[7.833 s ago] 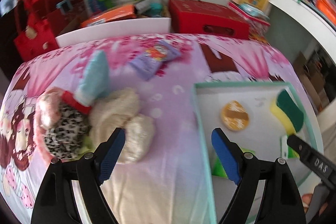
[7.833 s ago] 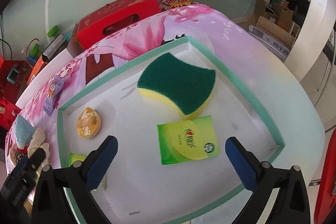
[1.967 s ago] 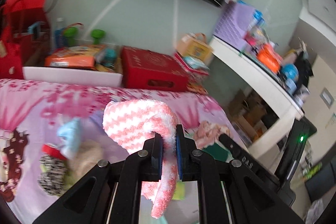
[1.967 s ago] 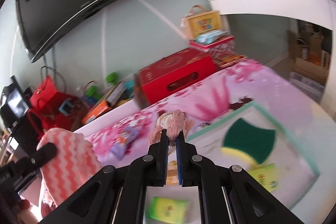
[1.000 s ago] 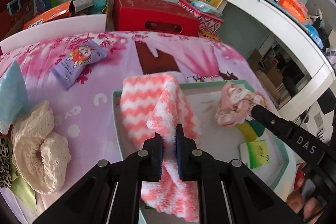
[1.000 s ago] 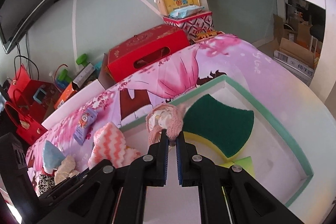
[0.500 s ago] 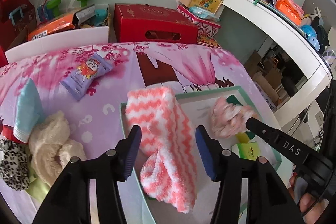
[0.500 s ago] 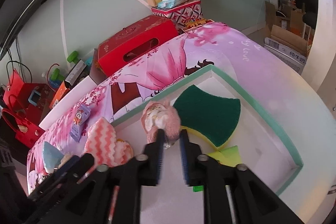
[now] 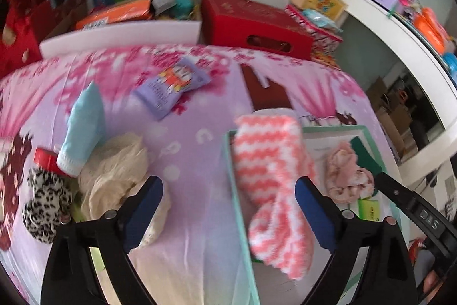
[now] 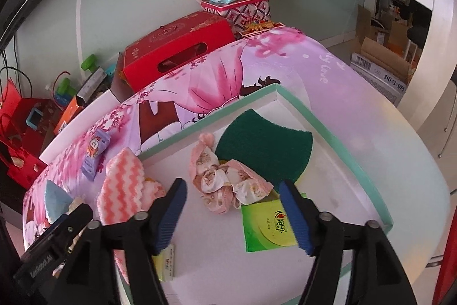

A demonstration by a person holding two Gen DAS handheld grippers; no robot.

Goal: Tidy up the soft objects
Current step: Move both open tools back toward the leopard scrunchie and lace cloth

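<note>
Left gripper spread wide, holding nothing; pink-white chevron sock lies draped over near-left rim of the green-edged tray. Right gripper also spread wide and empty, pink floral cloth lying in tray just ahead, touching green sponge. Only left view shows the cream scrunchie, leopard piece. Only right view shows green packet fully.
</note>
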